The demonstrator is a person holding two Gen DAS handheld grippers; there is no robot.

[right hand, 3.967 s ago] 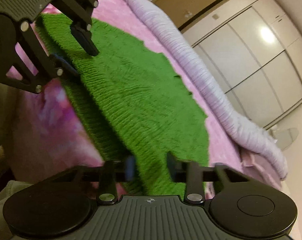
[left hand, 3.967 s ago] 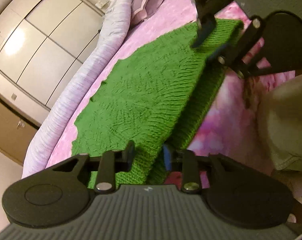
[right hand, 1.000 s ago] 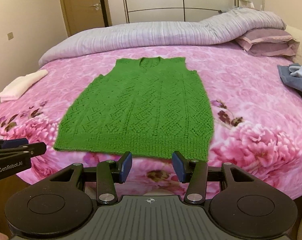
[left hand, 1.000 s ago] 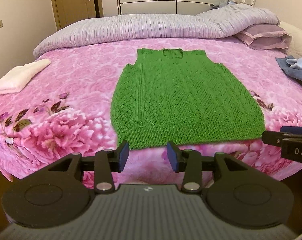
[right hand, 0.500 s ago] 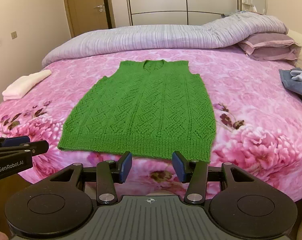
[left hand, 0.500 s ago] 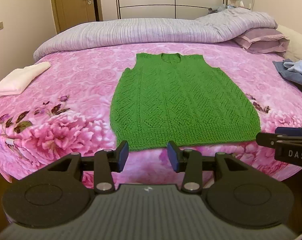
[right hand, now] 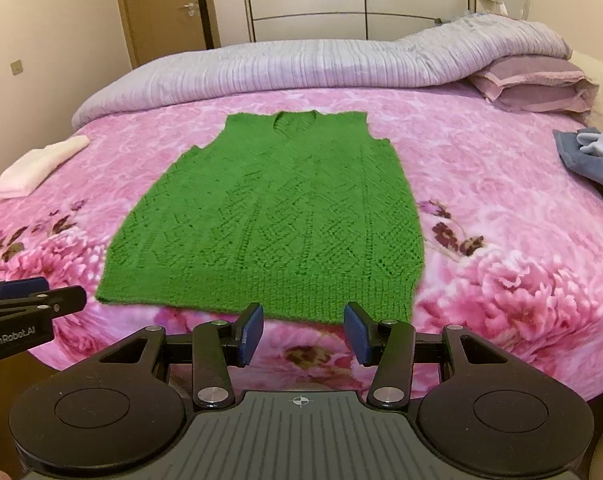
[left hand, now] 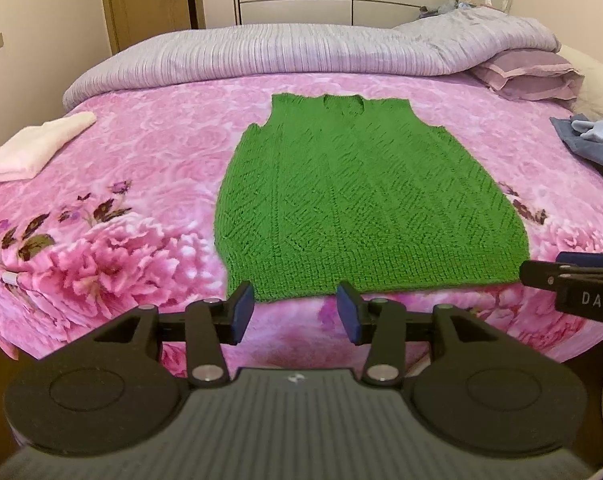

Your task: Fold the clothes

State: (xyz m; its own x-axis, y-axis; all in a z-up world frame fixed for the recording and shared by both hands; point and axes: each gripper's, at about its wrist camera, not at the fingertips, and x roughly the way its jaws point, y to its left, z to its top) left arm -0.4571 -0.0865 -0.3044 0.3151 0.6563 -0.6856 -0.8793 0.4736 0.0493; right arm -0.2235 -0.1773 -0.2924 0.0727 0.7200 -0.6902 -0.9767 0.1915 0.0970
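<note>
Since four seconds ago, the green knitted vest [left hand: 365,204] has gone from hanging pinched in both my grippers to lying flat and unfolded on the pink floral bedspread [left hand: 153,152]. My left gripper [left hand: 295,312] hangs just short of the vest's hem, near its left corner; its jaws have just been opening and stand spread with nothing between them. My right gripper [right hand: 303,332] hangs likewise before the hem, toward the right corner, jaws spread and empty. Neither touches the knit, as far as the blurred hem lets me judge. Ahead of both grippers the neckline points away toward the rolled lilac duvet [right hand: 301,68]. Far to my left lies a folded cream cloth [left hand: 37,148]; far to my right, blue garments [right hand: 589,156] and a mauve pillow [left hand: 529,76].
</note>
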